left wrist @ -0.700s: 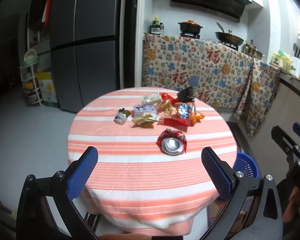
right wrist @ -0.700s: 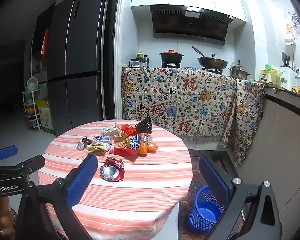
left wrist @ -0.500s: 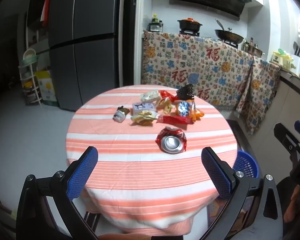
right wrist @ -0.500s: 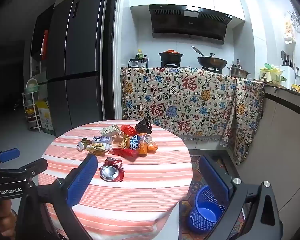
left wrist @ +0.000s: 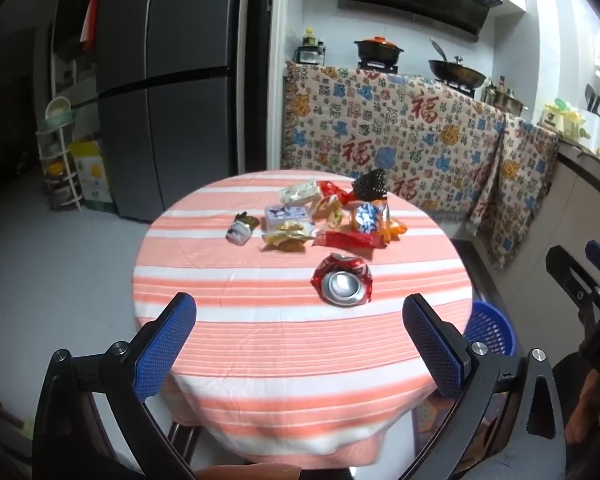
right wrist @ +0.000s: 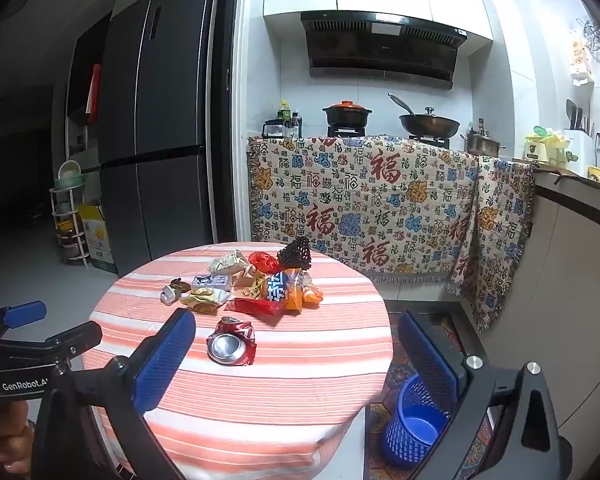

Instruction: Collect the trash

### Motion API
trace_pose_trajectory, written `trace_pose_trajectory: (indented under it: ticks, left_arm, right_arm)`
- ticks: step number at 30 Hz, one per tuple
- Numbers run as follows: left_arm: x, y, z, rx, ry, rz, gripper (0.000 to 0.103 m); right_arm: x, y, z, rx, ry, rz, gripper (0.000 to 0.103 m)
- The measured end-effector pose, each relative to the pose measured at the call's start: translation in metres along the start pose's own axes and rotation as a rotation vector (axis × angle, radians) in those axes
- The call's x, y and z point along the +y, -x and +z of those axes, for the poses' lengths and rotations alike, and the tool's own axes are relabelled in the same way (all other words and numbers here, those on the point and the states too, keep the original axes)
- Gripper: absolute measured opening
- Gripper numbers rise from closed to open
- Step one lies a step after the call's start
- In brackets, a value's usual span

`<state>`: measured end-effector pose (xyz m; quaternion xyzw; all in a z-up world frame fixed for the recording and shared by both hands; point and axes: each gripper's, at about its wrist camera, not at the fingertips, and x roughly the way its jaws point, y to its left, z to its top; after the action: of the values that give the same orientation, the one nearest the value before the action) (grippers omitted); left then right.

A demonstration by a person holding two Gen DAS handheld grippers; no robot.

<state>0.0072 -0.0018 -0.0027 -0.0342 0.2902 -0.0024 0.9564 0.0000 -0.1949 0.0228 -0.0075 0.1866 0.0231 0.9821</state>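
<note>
Both grippers stand wide apart at the jaws, and neither holds anything. The left gripper (left wrist: 299, 334) hangs above the near edge of a round table (left wrist: 284, 344) covered in an orange-and-white striped cloth, tilted down toward it. Straight ahead of its blue fingertips (left wrist: 165, 342), slightly toward the right finger, a crushed red soda can (left wrist: 342, 285) lies with its silver end up, apart from both fingers. Farther ahead, past the can, sits a loose heap of snack wrappers (left wrist: 332, 216): a long red wrapper nearest the can, a blue-and-white packet, an orange one, a pale box and a black mesh cone at the far side. A small crumpled cup (left wrist: 241, 230) lies to the left of the heap.

The right gripper (right wrist: 296, 354) hovers off the table's right side. The can (right wrist: 232, 345) shows just beyond its left finger. Below its right finger, a blue plastic waste basket (right wrist: 414, 428) stands on the floor beside the table; whether anything is in it cannot be told.
</note>
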Motion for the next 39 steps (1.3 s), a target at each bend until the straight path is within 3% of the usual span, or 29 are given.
trace_pose_trajectory:
  ticks: [8, 39]
  left_arm:
    - [0.002, -0.001, 0.005, -0.011, 0.008, -0.012, 0.103]
    - [-0.003, -0.035, 0.003, 0.055, -0.003, -0.011, 0.103]
  right_arm:
    - [-0.003, 0.013, 0.006, -0.045, -0.013, -0.031, 0.103]
    - [-0.011, -0.033, -0.012, 0.044, -0.039, -0.035, 0.103]
